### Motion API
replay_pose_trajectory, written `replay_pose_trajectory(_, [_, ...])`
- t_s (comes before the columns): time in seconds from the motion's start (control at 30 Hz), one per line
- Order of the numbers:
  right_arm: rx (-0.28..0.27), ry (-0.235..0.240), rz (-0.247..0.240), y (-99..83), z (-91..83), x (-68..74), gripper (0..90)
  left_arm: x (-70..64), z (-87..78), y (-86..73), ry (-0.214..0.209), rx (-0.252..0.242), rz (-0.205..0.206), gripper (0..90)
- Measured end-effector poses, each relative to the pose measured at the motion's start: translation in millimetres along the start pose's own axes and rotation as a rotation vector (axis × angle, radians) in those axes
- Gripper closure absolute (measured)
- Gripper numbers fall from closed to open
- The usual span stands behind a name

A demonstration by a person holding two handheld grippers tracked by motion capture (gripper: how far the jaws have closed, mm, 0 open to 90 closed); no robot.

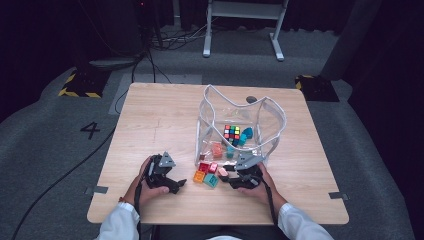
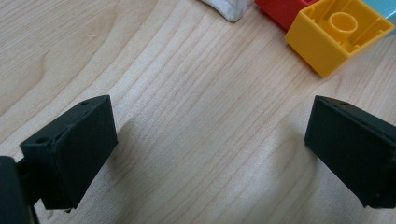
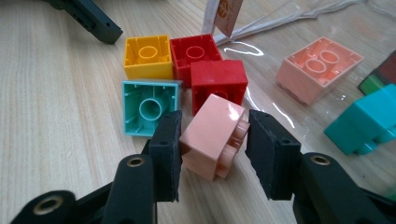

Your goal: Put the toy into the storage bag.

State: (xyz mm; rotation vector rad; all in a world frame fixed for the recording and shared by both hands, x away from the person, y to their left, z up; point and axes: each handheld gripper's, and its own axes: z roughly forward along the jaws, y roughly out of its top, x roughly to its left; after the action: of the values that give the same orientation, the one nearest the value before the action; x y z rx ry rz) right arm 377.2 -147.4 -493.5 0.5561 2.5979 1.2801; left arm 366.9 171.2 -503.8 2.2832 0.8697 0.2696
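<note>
My right gripper point(image 3: 215, 119) is shut on a pale pink brick point(image 3: 211, 136) that lies on its side, studs against the right jaw, low over the table. Just beyond it sit a teal brick point(image 3: 150, 108), a yellow brick point(image 3: 147, 56) and two red bricks point(image 3: 218, 79), most of them upside down. From above, this cluster point(image 1: 206, 174) lies in front of a clear bag point(image 1: 267, 117), and the right gripper point(image 1: 226, 179) is at its right edge. My left gripper point(image 2: 210, 135) stands open over bare wood, the yellow brick point(image 2: 338, 35) beyond its right jaw; from above the left gripper point(image 1: 175, 184) is left of the cluster.
The clear bag holds a colour cube point(image 1: 231, 132), teal bricks point(image 1: 245, 135) and a salmon brick point(image 3: 319, 66). A white strap end point(image 2: 226, 7) lies near the left gripper. The wooden table point(image 1: 150, 120) has free room at the left and far side.
</note>
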Motion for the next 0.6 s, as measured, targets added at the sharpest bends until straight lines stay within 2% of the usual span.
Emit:
replay_pose_trajectory(0.07, [-0.014,-0.010,-0.003,-0.8,-4.3,-2.3,56.6,0.0,0.0,0.0,0.000,0.000,0.000,2.4])
replay_pose_trajectory(0.1, [0.004,-0.012,0.026,-1.7,-7.9,-1.4,56.6,0.0,0.0,0.0,0.000,0.000,0.000,2.4])
replay_pose_trajectory(0.23, [-0.004,-0.020,0.039,-3.0,-17.4,-1.8,56.6,0.0,0.0,0.0,0.000,0.000,0.000,2.4])
replay_pose_trajectory(0.27, [-0.022,-0.022,-0.003,-5.5,-24.9,-4.2,56.6,-0.1,0.0,0.0,0.000,0.000,0.000,2.5])
replay_pose_trajectory(0.3, [-0.022,-0.022,-0.003,-5.5,-24.9,-4.2,56.6,-0.1,0.0,0.0,0.000,0.000,0.000,2.5])
replay_pose_trajectory(0.33, [-0.013,-0.032,0.000,-8.4,-34.2,-4.1,56.7,-0.1,-0.3,0.0,0.005,0.000,0.002,2.4])
replay_pose_trajectory(0.47, [0.002,-0.056,0.001,-13.4,-46.4,-6.5,56.7,-0.1,-0.2,0.0,0.003,0.000,0.001,2.5])
replay_pose_trajectory(0.5, [-0.005,-0.063,-0.013,-15.4,-50.2,-9.1,56.7,-0.1,-0.2,0.0,0.004,0.000,0.001,2.5])
replay_pose_trajectory(0.53, [-0.025,-0.064,-0.001,-19.5,-59.5,-12.7,56.8,-0.1,-0.5,0.0,0.009,0.000,0.003,2.5])
replay_pose_trajectory(0.57, [-0.025,-0.064,-0.001,-19.5,-59.5,-12.7,56.8,-0.1,-0.5,0.0,0.009,0.000,0.003,2.5])
replay_pose_trajectory(0.6, [-0.022,-0.071,0.000,-23.9,-67.9,-14.8,56.8,-0.1,-0.4,0.0,0.009,0.000,0.003,2.5])
